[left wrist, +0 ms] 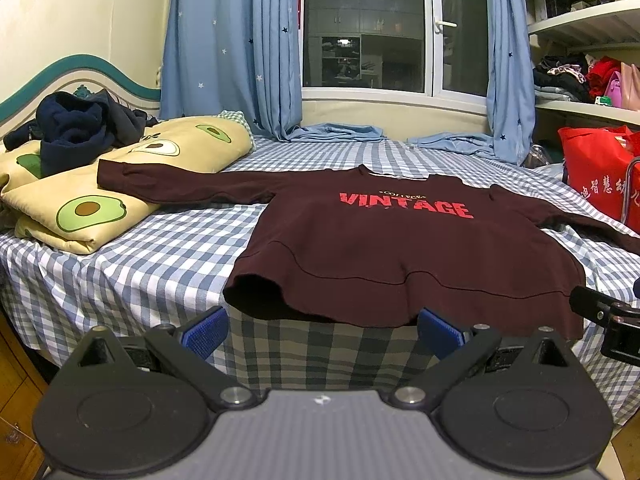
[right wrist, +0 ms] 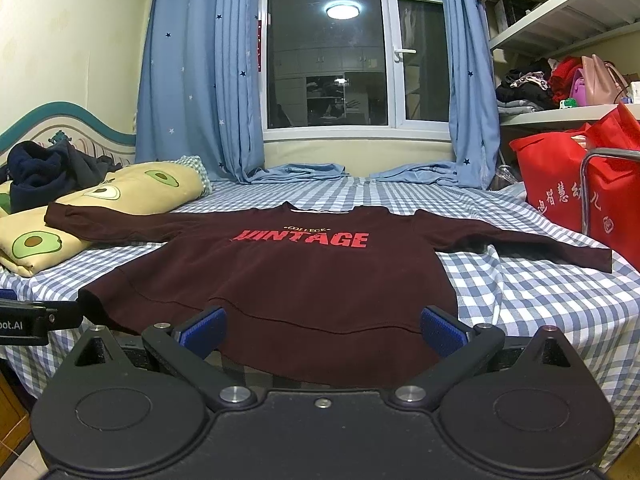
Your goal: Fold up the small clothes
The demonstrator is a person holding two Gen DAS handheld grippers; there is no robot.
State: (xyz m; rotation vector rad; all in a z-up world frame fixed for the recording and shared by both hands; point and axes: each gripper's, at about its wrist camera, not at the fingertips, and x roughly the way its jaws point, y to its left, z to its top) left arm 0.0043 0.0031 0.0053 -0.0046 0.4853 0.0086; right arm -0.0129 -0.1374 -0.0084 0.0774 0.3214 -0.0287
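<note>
A dark maroon sweatshirt (left wrist: pixel 380 256) with red "VINTAGE" lettering lies flat, front up, on the blue checked bed (left wrist: pixel 152 256), sleeves spread to both sides; its hem hangs over the near edge. The left sleeve rests on the avocado-print quilt (left wrist: pixel 80 208). My left gripper (left wrist: pixel 322 334) is open and empty, just before the hem's left part. In the right wrist view the sweatshirt (right wrist: pixel 288 280) fills the middle, and my right gripper (right wrist: pixel 322 330) is open and empty over the hem. The left gripper's body (right wrist: pixel 28 322) shows at that view's left edge.
A dark navy garment (left wrist: pixel 72 128) lies heaped on the quilt by the headboard. A red bag (right wrist: pixel 580 184) stands at the bed's right end, below cluttered shelves (right wrist: pixel 560 80). Blue curtains (left wrist: pixel 232 48) frame the window behind the bed. A folded avocado quilt (right wrist: pixel 40 240) lies left.
</note>
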